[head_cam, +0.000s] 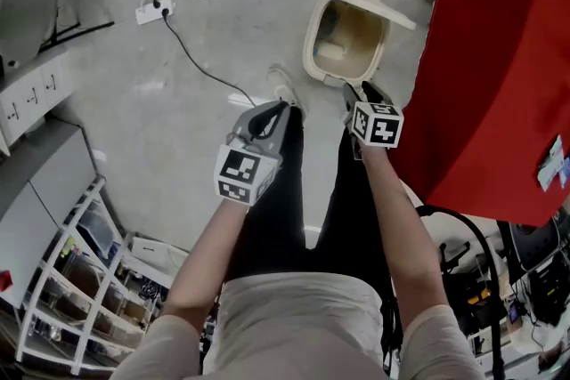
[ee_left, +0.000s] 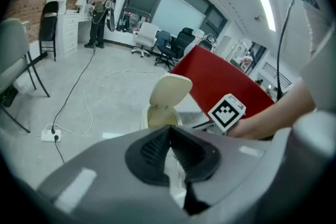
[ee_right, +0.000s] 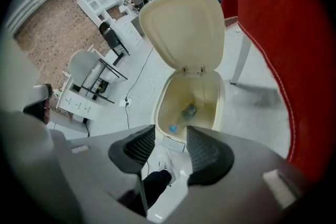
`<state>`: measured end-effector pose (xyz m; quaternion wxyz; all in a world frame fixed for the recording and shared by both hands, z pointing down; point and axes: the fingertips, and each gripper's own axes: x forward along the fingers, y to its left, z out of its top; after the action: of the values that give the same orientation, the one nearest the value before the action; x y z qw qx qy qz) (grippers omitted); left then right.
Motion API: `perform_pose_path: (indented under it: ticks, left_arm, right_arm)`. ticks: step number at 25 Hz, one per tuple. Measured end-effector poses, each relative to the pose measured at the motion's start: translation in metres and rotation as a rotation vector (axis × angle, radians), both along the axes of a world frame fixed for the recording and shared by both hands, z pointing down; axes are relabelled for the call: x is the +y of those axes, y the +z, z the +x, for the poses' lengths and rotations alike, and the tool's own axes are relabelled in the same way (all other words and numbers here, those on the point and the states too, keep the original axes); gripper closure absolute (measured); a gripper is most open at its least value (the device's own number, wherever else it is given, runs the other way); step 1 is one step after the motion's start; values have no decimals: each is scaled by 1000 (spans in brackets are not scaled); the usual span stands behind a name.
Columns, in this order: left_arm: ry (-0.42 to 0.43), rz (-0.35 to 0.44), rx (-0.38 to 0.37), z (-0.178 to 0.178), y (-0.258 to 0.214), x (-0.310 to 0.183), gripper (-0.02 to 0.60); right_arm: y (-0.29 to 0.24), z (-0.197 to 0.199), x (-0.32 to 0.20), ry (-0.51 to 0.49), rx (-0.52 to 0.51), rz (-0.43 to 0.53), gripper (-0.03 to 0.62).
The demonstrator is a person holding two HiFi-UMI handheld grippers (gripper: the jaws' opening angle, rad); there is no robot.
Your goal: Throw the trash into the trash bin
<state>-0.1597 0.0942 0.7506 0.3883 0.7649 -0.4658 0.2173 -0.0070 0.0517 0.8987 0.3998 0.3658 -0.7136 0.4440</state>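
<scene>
A cream pedal trash bin (head_cam: 312,40) stands on the floor in front of my feet, its lid (ee_right: 181,29) tipped up and back. Inside it lies a clear plastic bottle (ee_right: 187,112) with a blue cap. My right gripper (head_cam: 361,90) hangs just short of the bin's near rim, pointing down at it. In the right gripper view its jaws (ee_right: 170,131) are open with nothing between them. My left gripper (head_cam: 281,108) hovers left of the bin, over my white shoe. Its pads (ee_left: 171,131) meet at the tips, shut and empty. The left gripper view has the bin (ee_left: 157,115) beyond them.
A table under a red cloth (head_cam: 499,76) stands close on the right of the bin. A white power strip (head_cam: 153,10) and its cable lie on the floor to the far left. A white shelf trolley (head_cam: 80,280) is at my left. A person (ee_left: 101,10) stands far off by white cabinets.
</scene>
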Motion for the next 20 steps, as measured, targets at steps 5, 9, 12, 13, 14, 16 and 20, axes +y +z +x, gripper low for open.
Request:
perform_pose_path:
  ticks: [5, 9, 12, 13, 14, 16, 20]
  left_arm:
    - [-28, 20, -3, 1, -36, -15, 578]
    - [-34, 42, -8, -1, -63, -45, 578]
    - [-16, 58, -15, 7, -88, -51, 578]
    - [0, 62, -20, 9, -96, -53, 578]
    - [16, 65, -26, 10, -103, -53, 578]
    - [42, 71, -36, 13, -119, -52, 578]
    - [66, 97, -34, 17, -156, -51, 578]
  right_arm:
    - [-60, -3, -16, -11, -46, 72, 507]
    - [-101, -5, -49, -27, -75, 117, 571]
    - [-138, 3, -56, -36, -97, 150, 592]
    - [-151, 4, -58, -33, -108, 163, 592]
    - [-163, 5, -59, -30, -120, 176, 592]
    - [-187, 6, -58, -33, -146, 197, 592]
    - [-236, 6, -53, -69, -207, 235, 592]
